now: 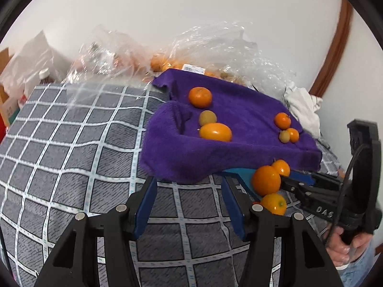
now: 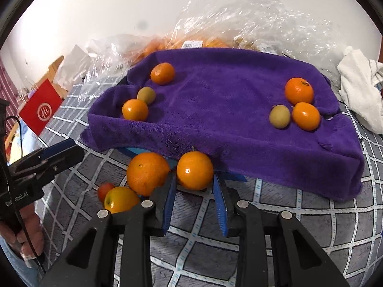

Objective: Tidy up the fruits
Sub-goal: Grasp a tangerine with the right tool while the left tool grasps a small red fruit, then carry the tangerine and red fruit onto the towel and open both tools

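A purple towel (image 2: 227, 131) drapes a raised blue box and carries two groups of three fruits: a left group around a mandarin (image 2: 162, 73) and a right group around a mandarin (image 2: 299, 91). At the towel's front edge a small orange (image 2: 195, 171) sits between the blue fingertips of my right gripper (image 2: 195, 181), which press on both its sides. A bigger orange (image 2: 148, 173), a yellow-orange fruit (image 2: 122, 199) and a small red fruit (image 2: 105, 190) lie just to its left. My left gripper (image 1: 189, 181) is open, with nothing between its fingers, just before the towel's left front corner.
A grey checked bedcover (image 1: 71, 143) lies under everything. Clear plastic bags (image 2: 239, 24) with more oranges rest behind the towel against the wall. A white cloth (image 2: 359, 91) is at the right, a red box (image 2: 40, 110) at the left. A hand (image 1: 344, 246) holds the right gripper.
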`<action>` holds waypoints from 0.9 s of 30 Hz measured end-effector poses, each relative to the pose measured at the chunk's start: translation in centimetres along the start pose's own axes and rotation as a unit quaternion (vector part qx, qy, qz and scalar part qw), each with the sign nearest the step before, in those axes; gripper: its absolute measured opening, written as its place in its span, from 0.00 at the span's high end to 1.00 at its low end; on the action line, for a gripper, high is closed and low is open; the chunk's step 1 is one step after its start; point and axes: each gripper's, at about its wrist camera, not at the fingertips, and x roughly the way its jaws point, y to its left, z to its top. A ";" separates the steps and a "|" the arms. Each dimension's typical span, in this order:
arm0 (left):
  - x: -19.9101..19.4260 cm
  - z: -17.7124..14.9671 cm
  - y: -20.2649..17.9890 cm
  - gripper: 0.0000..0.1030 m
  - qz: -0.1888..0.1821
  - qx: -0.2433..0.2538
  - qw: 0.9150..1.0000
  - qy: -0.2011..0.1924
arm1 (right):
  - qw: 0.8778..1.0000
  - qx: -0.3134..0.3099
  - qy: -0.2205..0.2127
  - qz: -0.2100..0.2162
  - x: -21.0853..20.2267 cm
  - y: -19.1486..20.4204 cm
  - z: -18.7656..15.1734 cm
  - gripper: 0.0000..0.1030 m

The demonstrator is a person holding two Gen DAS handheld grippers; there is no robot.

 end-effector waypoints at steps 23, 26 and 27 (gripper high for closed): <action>1.5 -2.1 -6.1 0.63 -0.040 0.086 0.994 0.063 | 0.995 0.067 -0.051 -0.048 -8.6 -5.9 -4.5 0.70; 2.0 -2.3 -6.9 0.63 -0.027 0.095 0.992 0.073 | 0.995 0.076 -0.053 -0.048 -9.4 -6.5 -5.1 0.70; 2.2 -2.4 -7.1 0.63 -0.023 0.095 0.992 0.074 | 0.994 0.077 -0.053 -0.048 -9.4 -6.6 -5.2 0.70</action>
